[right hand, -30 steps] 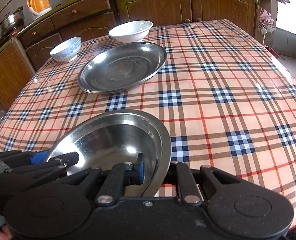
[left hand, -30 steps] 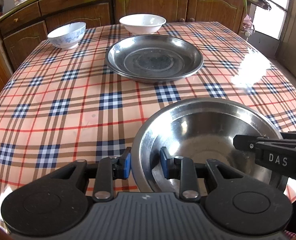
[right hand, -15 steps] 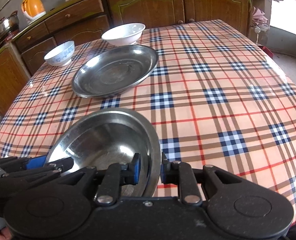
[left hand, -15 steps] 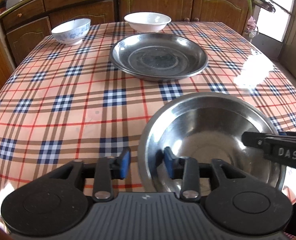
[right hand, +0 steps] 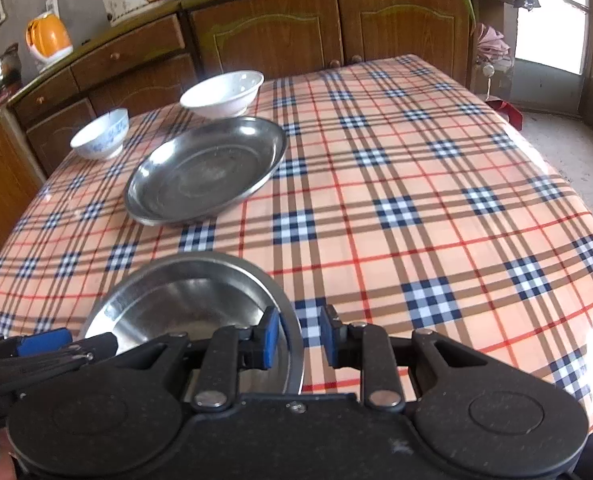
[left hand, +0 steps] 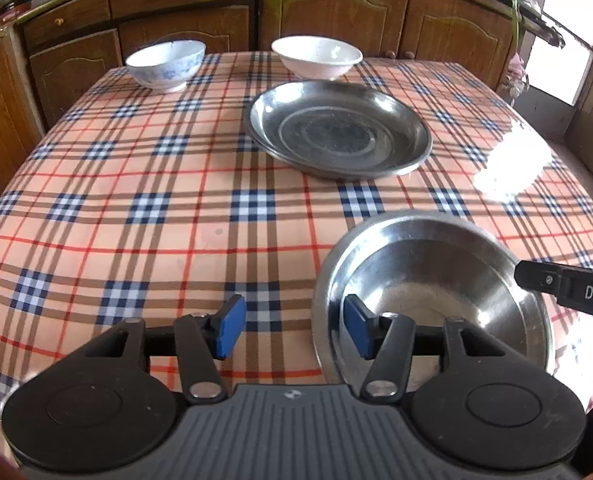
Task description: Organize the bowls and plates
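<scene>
Wooden cabinets [left hand: 336, 8] stand behind my surface [left hand: 176, 208], which wears a checked cloth.

Landmark: steel bowl [left hand: 428, 284], at the near edge.

- Left tongs [left hand: 290, 330]: jaws opening, straddling the bowl's left rim, one blue pad inside the bowl, the other outside over the cloth. Neither pad presses on the rim.
- Right tongs [right hand: 298, 338]: jaws opening, astride the bowl's right rim, a gap showing on both sides of the metal.
- Steel plates [left hand: 338, 130]: stacked, beyond the bowl toward the cabinets, well apart from it.
- White bowl [left hand: 317, 57]: just behind the plates, farther from the steel bowl.
- Blue-patterned bowl [left hand: 165, 64]: far-left of the steel bowl, apart from the white one.
- Orange kettle [right hand: 48, 38]: on the cabinet top, far beyond the bowl, seen from my right wrist.
</scene>
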### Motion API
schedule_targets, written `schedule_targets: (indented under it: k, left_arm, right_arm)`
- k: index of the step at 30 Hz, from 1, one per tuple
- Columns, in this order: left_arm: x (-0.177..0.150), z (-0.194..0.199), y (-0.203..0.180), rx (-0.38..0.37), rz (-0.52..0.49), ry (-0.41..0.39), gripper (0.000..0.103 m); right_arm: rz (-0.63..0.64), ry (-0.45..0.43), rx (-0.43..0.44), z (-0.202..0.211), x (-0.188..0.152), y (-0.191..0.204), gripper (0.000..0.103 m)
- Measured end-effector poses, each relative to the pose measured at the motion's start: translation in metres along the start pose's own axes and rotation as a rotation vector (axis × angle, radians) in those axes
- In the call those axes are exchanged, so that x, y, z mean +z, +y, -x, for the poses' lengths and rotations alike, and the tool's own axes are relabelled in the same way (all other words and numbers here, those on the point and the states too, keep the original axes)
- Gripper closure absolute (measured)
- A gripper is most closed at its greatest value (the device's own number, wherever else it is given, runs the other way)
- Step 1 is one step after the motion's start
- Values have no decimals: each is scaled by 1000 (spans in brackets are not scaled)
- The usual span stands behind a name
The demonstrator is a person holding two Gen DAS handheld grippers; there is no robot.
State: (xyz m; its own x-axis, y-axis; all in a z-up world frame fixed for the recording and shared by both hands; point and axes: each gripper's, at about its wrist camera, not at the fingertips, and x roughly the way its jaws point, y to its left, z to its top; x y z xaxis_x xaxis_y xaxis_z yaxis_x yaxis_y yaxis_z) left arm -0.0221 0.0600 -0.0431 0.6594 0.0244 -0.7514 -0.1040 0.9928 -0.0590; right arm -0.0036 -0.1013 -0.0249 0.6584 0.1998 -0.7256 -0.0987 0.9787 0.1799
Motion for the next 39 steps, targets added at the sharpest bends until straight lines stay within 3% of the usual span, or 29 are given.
schedule_targets:
  k: [12,23,39]
  left_arm:
    - [17,20,11,9,19,-52,28]
    - [40,36,22,15,20,-103,23]
    - [66,49,18,18,-14,-176,6]
  right_arm:
    - [58,-33,57,15,13,23,69]
    - [117,-67,106,27,38,47,65]
    - [188,-119,130,38,69,70,55]
